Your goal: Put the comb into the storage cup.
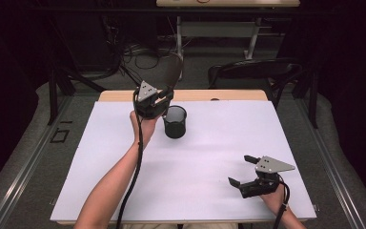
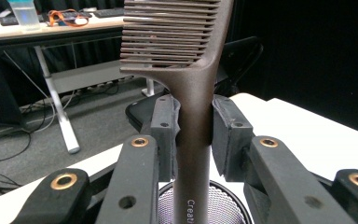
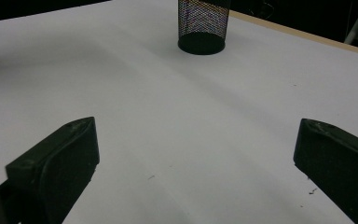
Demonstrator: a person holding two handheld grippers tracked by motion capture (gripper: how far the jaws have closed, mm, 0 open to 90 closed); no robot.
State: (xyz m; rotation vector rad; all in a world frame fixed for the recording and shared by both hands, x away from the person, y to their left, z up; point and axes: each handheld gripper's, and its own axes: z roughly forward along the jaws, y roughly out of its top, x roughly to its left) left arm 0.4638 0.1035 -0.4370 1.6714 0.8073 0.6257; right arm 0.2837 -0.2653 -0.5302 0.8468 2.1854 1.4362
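Note:
A dark brown comb [image 2: 193,84] stands upright with its teeth at the top, and my left gripper [image 2: 193,133] is shut on its handle. In the high view that left gripper [image 1: 164,95] hangs just above and to the left of a black mesh cup [image 1: 175,122] near the table's far edge; the comb [image 1: 174,71] sticks up behind it. The cup's rim [image 2: 205,193] shows right below the comb's handle. Near the front right corner, my right gripper [image 1: 242,169] rests low over the table, open with nothing between its pads, and the cup [image 3: 203,25] stands far ahead of it.
A white sheet [image 1: 195,167] covers the table [image 1: 124,95], whose wooden edge shows at the far side. A black chair [image 1: 252,71] stands behind the table. Beyond are a desk [image 2: 51,32] and cables on the floor.

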